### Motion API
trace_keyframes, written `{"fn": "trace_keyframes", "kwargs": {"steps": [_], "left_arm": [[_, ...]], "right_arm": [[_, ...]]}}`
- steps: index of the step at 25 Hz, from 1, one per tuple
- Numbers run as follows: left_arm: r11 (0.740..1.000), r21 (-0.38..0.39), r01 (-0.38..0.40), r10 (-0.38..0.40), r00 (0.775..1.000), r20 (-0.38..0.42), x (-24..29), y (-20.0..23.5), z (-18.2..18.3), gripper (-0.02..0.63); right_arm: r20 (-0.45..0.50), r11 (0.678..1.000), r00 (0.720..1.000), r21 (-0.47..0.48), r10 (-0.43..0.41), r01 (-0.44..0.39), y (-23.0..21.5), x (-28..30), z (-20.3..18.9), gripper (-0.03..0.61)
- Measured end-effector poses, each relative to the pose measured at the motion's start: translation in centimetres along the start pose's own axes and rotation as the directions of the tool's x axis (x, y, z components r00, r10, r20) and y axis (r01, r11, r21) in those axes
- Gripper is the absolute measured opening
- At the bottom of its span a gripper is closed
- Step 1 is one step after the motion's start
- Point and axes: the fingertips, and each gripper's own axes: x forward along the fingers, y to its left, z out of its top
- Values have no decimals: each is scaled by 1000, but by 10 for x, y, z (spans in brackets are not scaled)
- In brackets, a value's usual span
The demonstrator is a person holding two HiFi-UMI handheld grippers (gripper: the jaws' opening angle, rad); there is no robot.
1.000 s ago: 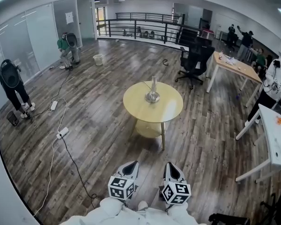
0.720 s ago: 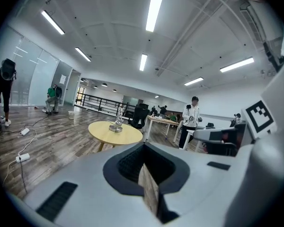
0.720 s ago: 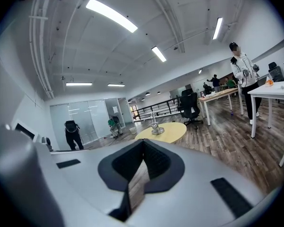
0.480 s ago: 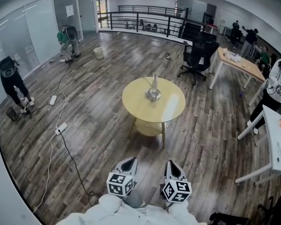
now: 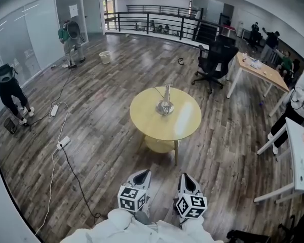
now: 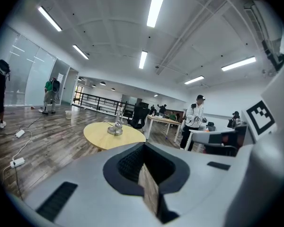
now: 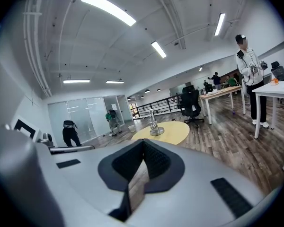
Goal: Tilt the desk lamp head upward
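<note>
Desk lamp: silvery metal, with a round flat base, a short upright stem and a thin arm slanting toward 10 o'clock. It is too small to make out the head's angle.
Lamp position: near the centre of the round table, straight ahead at 12 o'clock from both grippers and well apart from them.
Round table: smooth pale yellow top with a soft sheen, a smaller round shelf beneath, thin legs.
Left gripper: light grey moulded shell with black ribbed pads. The jaws are clenched together with nothing between them.
Right gripper: same build, also clenched on nothing.
Marker cubes: one on each gripper, white faces printed with black square patterns.
Sleeves: white fabric, at 6 o'clock in the head view.
Floor: grey-brown wood-grain planks, slightly glossy.
Office chair: black and wheeled, at 1 o'clock from the table.
Long desk: wood-tone top, white legs, at 2 o'clock.
Power strip: white, on a trailing cable, at 9 o'clock.
Sheet on glass door: print too small to read.
</note>
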Motion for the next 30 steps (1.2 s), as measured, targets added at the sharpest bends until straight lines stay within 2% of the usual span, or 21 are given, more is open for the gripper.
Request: {"fn": "trace_keyframes", "kwargs": {"steps": [19,30], "left_arm": [[999,14,49,-49,999,1,119,108,65,-2],[998,-11,56,-56,998,-36,158,156,69,-2]], "right_arm": [[24,998,998,1,-56,56,1,156,45,12],[-7,996,996,14,-92,92,2,210,42,12]]}}
